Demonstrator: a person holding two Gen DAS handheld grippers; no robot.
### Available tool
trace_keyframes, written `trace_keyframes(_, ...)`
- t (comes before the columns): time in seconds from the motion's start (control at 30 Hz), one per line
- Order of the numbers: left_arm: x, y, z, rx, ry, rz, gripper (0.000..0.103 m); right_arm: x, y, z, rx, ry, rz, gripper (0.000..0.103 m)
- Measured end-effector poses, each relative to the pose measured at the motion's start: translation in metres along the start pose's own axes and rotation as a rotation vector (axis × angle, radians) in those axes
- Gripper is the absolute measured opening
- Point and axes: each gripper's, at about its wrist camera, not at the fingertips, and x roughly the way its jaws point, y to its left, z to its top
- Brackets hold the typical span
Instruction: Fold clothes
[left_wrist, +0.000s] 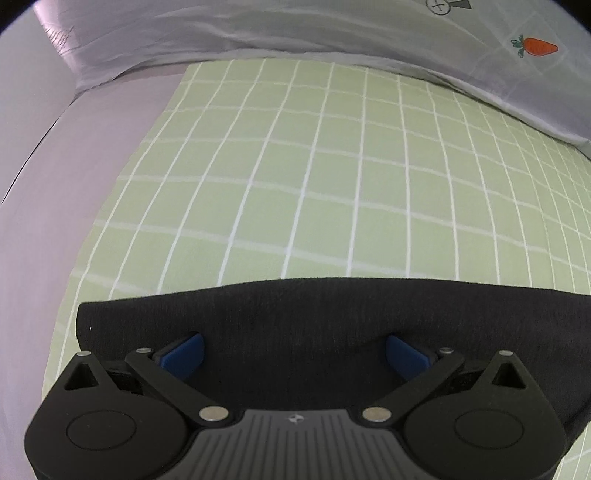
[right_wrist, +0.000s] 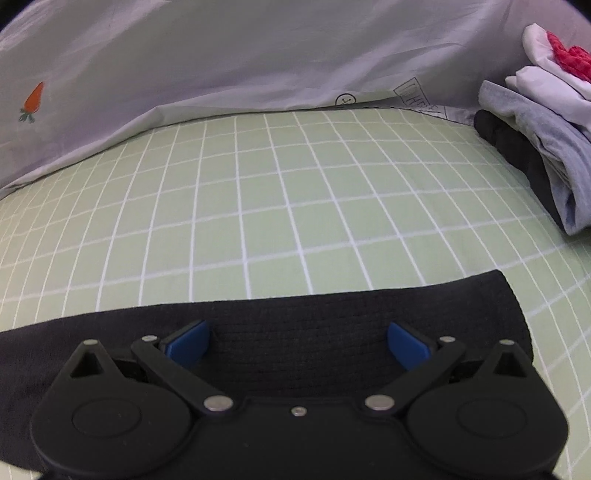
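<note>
Left wrist view: pale green bedsheet with a white grid pattern (left_wrist: 295, 177) filling most of the frame, stretched fairly flat with a few soft ripples. Beyond its far edge, a rumpled light grey quilt cover with a small orange carrot print (left_wrist: 535, 46) heaped along the top. To the left, a plain lilac-grey wall or bed side (left_wrist: 44, 177), blurred, not clear which. Near the bottom, a dark charcoal knit garment (left_wrist: 295, 306) lying flat on the sheet, straight far edge running across, left corner visible. Over it, the left gripper (left_wrist: 294, 350), black linkage with blue finger pads (left_wrist: 184, 352) spread wide apart, clasping nothing; whether the pads touch the cloth cannot be told.

Right wrist view: same green grid sheet (right_wrist: 277, 206) across the middle, same grey quilt cover (right_wrist: 221, 55) banked behind, carrot print at the far left. At the right edge, a stack of folded clothes (right_wrist: 546, 147) resting on the sheet: black piece lowest, grey-blue above, white on top with something red. Dark knit garment (right_wrist: 314, 314) again across the bottom, ribbed band and rounded right corner showing. Above it, the right gripper (right_wrist: 298, 341), blue pads (right_wrist: 408, 343) likewise spread wide, gripping nothing.
</note>
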Motion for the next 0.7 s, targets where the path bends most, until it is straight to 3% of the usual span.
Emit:
trace_keyframes(0.23,0.014,-0.019,0.037,0.027,-0.032,-0.01,0.103,0.028,-0.007,0.037,0.021,-0.003,-0.017,0.103)
trace_keyframes(0.37,0.009,-0.035,0.04,0.005,-0.016,0.028,0.103,0.033,-0.003,0.049,0.033,0.032,-0.038,0.103)
trace_keyframes(0.53,-0.016,-0.08,0.008,0.043,-0.04,-0.054,0.103,0.005,0.032,0.026,-0.061,0.001,-0.002,0.102)
trace_keyframes(0.7,-0.03,-0.13,-0.029,0.185,-0.069,-0.04,0.103,-0.02,0.067,-0.011,-0.188,-0.014,0.043,0.102)
